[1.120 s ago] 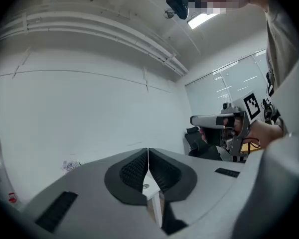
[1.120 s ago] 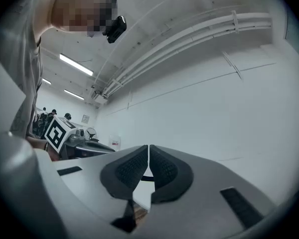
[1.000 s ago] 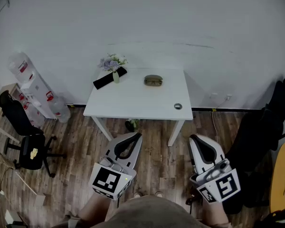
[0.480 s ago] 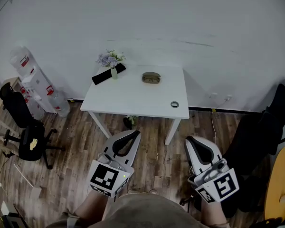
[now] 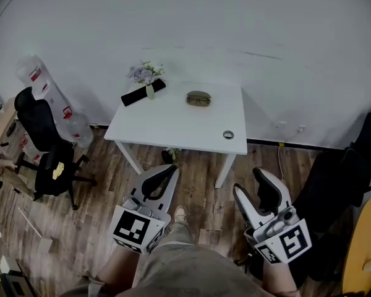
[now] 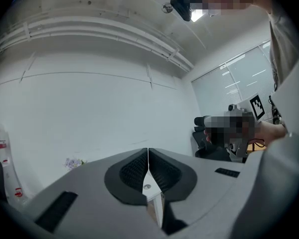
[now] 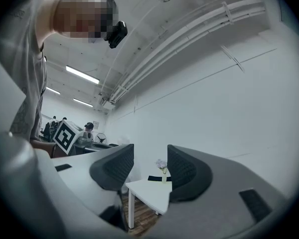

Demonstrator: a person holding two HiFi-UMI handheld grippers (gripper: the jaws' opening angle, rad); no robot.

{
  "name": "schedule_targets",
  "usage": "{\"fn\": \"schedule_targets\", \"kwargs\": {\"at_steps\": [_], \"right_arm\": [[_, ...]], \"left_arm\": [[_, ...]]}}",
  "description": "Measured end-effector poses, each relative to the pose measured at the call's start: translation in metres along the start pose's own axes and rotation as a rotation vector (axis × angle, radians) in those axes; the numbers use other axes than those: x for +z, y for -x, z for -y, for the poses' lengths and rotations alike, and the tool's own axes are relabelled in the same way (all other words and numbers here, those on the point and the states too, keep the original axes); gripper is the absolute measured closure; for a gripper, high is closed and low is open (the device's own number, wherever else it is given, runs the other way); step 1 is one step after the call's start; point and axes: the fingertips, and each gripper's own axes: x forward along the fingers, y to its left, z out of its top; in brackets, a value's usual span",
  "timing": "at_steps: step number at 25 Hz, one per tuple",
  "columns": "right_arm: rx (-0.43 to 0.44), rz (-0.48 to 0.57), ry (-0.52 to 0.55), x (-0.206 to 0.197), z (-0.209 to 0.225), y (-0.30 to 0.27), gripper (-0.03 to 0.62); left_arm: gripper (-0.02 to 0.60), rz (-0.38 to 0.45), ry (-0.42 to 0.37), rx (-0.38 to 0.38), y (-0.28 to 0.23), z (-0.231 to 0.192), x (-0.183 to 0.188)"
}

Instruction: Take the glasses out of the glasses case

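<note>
A small brownish oval glasses case (image 5: 199,98) lies near the far edge of the white table (image 5: 173,129), well ahead of both grippers. No glasses show outside it. My left gripper (image 5: 171,169) hangs over the wooden floor short of the table, its jaws shut with nothing between them (image 6: 148,156). My right gripper (image 5: 251,183) is level with it on the right. Its jaws are opening, with nothing between them (image 7: 149,166). In the right gripper view the table (image 7: 150,192) shows through the gap.
On the table stand a small vase of flowers (image 5: 148,81), a flat black object (image 5: 142,93) and a small ring (image 5: 228,135). A black office chair (image 5: 46,156) and water bottles (image 5: 40,85) are at the left. Dark bags (image 5: 352,166) are at the right.
The right gripper's jaws, shut in both earlier frames, now stand apart. Both grippers have moved a little, and the head view has shifted slightly over the room.
</note>
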Motion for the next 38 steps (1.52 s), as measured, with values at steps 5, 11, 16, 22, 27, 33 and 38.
{"fn": "schedule_targets", "kwargs": {"at_steps": [5,11,16,22,27,33,38], "right_arm": [[0.015,-0.022,0.006,-0.02,0.009,-0.018,0.387],[0.004,-0.044,0.005,-0.046,0.038,-0.061,0.387],[0.003,-0.083,-0.016,-0.069,0.07,-0.119,0.387],[-0.007,-0.121,-0.033,-0.084,0.104,-0.205,0.387],[-0.02,-0.175,-0.033,-0.102,0.139,-0.275,0.387],[-0.031,-0.296,-0.053,-0.143,0.177,-0.347,0.387],[-0.037,-0.392,-0.072,-0.181,0.193,-0.38,0.385]], "left_arm": [[0.561,0.004,0.003,0.002,-0.019,-0.014,-0.014],[0.561,-0.002,0.002,-0.016,-0.06,-0.047,-0.034],[0.561,-0.022,0.009,-0.026,-0.102,-0.095,-0.046],[0.561,-0.053,0.018,-0.053,-0.156,-0.167,-0.057],[0.561,-0.069,0.034,-0.089,-0.209,-0.221,-0.065],[0.561,-0.121,0.026,-0.159,-0.267,-0.275,-0.092],[0.561,-0.17,0.036,-0.195,-0.293,-0.303,-0.122]]}}
